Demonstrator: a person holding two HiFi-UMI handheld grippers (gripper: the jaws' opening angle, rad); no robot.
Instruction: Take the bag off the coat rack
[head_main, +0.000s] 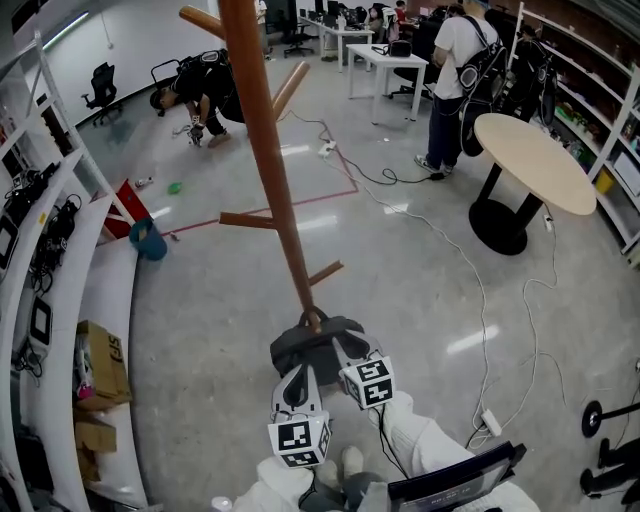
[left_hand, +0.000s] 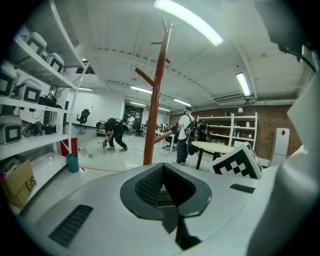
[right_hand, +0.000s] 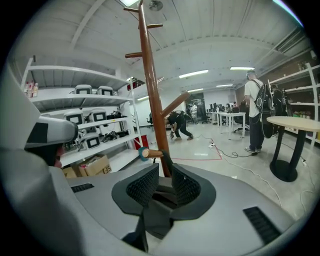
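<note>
The brown wooden coat rack (head_main: 265, 130) rises in front of me, its pole also in the left gripper view (left_hand: 155, 100) and the right gripper view (right_hand: 152, 90). A dark strap (right_hand: 165, 159) hangs over a low peg (right_hand: 152, 153) and drops between the pads of my right gripper (right_hand: 165, 182), which is shut on it. The bag's body is hidden. In the head view both grippers sit side by side at that low peg (head_main: 313, 319), left gripper (head_main: 297, 352) beside right gripper (head_main: 345, 342). My left gripper (left_hand: 162, 175) is shut, its pads meeting, with nothing seen between them.
White shelves (head_main: 60, 280) with a cardboard box (head_main: 100, 360) line the left. A teal bin (head_main: 148, 240) stands beyond the pole. A round table (head_main: 535, 160) and a standing person (head_main: 455, 80) are at the right, and cables (head_main: 480, 300) cross the floor. Another person (head_main: 205, 85) bends down far back.
</note>
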